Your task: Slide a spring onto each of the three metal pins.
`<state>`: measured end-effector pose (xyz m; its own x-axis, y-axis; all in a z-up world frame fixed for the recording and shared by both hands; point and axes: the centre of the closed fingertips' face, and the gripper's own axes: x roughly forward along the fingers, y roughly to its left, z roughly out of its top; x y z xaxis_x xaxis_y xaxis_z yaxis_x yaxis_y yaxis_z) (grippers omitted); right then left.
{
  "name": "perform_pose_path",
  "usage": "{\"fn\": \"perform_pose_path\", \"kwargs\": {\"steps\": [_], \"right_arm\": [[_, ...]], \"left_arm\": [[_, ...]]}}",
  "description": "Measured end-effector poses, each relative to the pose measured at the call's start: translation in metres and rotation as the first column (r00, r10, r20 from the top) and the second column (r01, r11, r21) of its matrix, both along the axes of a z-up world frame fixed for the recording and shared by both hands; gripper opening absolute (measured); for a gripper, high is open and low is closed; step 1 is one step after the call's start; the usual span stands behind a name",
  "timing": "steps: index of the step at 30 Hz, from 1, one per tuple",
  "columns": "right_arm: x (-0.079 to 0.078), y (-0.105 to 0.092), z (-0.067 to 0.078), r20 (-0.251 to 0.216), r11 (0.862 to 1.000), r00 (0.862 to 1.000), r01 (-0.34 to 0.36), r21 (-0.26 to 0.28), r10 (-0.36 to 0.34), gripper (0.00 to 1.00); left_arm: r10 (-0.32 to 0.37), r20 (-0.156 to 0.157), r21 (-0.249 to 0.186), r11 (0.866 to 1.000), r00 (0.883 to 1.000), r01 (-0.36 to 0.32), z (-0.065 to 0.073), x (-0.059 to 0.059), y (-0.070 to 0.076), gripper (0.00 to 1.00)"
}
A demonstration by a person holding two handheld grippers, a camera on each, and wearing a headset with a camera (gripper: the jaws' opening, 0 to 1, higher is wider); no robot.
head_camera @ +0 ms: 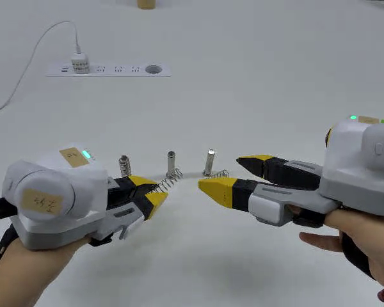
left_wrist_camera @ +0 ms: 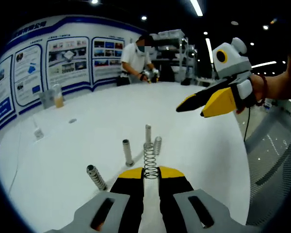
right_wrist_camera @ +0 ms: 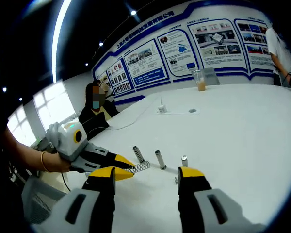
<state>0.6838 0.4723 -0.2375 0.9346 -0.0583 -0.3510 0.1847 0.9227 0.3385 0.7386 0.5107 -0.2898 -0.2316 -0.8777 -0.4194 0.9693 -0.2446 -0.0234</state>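
Three metal pins stand in a row on the white table (head_camera: 256, 89). The left pin (head_camera: 124, 165) wears a spring. The middle pin (head_camera: 171, 162) and the right pin (head_camera: 210, 161) are bare. My left gripper (head_camera: 159, 192) is shut on a spring (head_camera: 164, 183), held low and pointing at the middle pin. From its own view the held spring (left_wrist_camera: 149, 159) sticks out past the yellow tips towards the pins (left_wrist_camera: 127, 151). A loose spring (head_camera: 221, 173) lies by the right pin's foot. My right gripper (head_camera: 221, 174) hovers open just right of the pins, holding nothing (right_wrist_camera: 148, 172).
A white power strip (head_camera: 109, 69) with a plugged-in charger (head_camera: 80, 62) and its cable lies at the back left. A cup (head_camera: 146, 3) stands at the far edge. One person (left_wrist_camera: 136, 58) works at the far end of the table, another (right_wrist_camera: 99, 104) sits beyond its side.
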Motion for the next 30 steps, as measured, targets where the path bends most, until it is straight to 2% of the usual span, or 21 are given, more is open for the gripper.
{"fn": "perform_pose_path", "kwargs": {"steps": [9,15,23,30], "right_arm": [[0.017,0.011,0.007,0.047,0.994,0.999,-0.016,0.110,0.010,0.45],[0.026,0.011,0.008,0.060,0.989,0.998,-0.004,0.151,-0.005,0.42],[0.038,0.019,0.013,0.103,0.967,0.995,-0.009,0.255,-0.018,0.34],[0.043,0.023,0.017,0.126,0.948,0.992,-0.017,0.319,-0.025,0.29]], "left_arm": [[0.009,-0.087,-0.083,0.996,0.996,-0.016,0.020,-0.006,0.006,0.10],[0.024,-0.103,-0.115,0.993,0.994,-0.035,0.029,-0.007,0.009,0.10],[0.022,-0.113,-0.173,0.984,0.993,-0.042,0.047,-0.011,0.011,0.10],[0.019,-0.123,-0.204,0.978,0.992,-0.044,0.055,-0.013,0.012,0.10]]}}
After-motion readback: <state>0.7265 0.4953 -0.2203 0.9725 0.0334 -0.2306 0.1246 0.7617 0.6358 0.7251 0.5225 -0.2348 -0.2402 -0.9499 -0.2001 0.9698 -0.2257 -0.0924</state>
